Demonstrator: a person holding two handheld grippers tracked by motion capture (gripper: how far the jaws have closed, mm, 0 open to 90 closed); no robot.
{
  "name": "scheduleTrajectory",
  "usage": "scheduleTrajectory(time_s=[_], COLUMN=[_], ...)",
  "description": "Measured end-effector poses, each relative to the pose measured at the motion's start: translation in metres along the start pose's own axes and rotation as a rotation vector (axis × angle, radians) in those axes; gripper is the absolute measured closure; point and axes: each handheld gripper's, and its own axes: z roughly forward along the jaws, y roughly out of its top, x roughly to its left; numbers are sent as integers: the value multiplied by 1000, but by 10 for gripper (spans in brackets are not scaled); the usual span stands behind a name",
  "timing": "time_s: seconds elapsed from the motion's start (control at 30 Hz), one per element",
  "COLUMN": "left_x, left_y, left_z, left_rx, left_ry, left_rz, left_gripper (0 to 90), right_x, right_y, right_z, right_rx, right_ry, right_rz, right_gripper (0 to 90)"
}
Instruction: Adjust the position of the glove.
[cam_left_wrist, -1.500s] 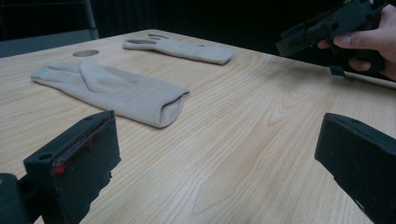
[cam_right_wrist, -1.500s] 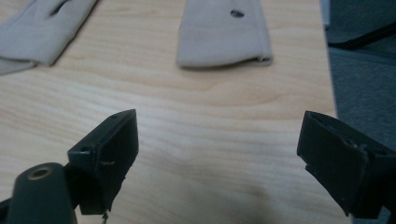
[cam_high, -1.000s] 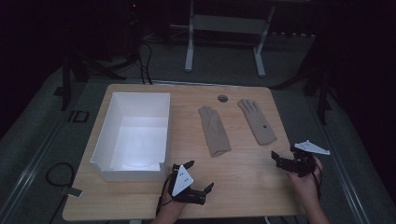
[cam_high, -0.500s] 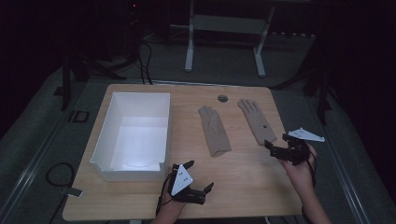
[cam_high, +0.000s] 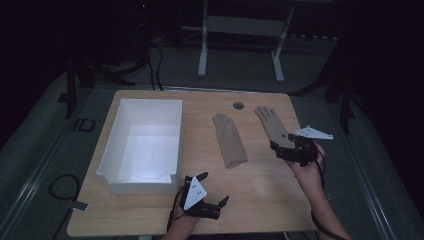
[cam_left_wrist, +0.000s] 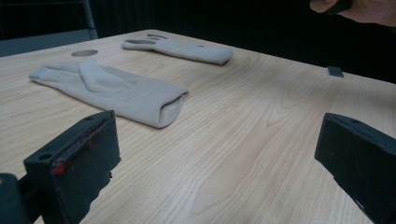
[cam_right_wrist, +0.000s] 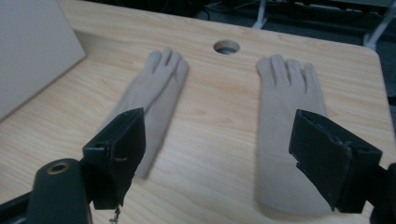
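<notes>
**Beige gloves on the wooden table, both grippers spread and empty**

Wooden table (cam_high: 260, 185) carries two beige gloves and a white box (cam_high: 142, 142). From my remote seat I see, in the high view, the box standing on the left part of the table, with its inside bare. The left glove (cam_high: 229, 140) lies near the middle of the table, folded narrow, its fingers pointing to the far edge. The right glove (cam_high: 270, 122) lies flat to the right of it, fingers spread a little, and the two are apart from each other. A small round hole (cam_high: 238, 105) in the tabletop sits between their fingertips, near the far edge.

My left gripper (cam_high: 210, 192) rests low at the near edge, just beside the front corner of the box. Its jaws stand wide apart and nothing is between them; in the left gripper view the bare wood shows in the gap.

My right gripper (cam_high: 282, 148) is at the cuff end of the right glove. In the right gripper view its jaws are also released, wide apart, and one jaw is over that glove's cuff. I cannot tell if it touches the cloth.
</notes>
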Motion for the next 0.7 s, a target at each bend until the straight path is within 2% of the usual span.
scheduleTrajectory(time_s=[0.17,0.43,0.67,0.7], left_x=[0,0,0,0], left_y=[0,0,0,0], left_z=[0,0,0,0], left_rx=[-1,0,1,1], left_ry=[0,-3,-7,-7], left_rz=[0,0,-1,-1], left_gripper=[4,4,3,3], right_x=[7,23,39,39], right_y=[8,24,32,32], right_z=[7,33,62,62], right_rx=[-12,-8,20,20], right_ry=[12,42,69,69], right_rz=[-7,-30,-25,-25], right_gripper=[188,206,241,241])
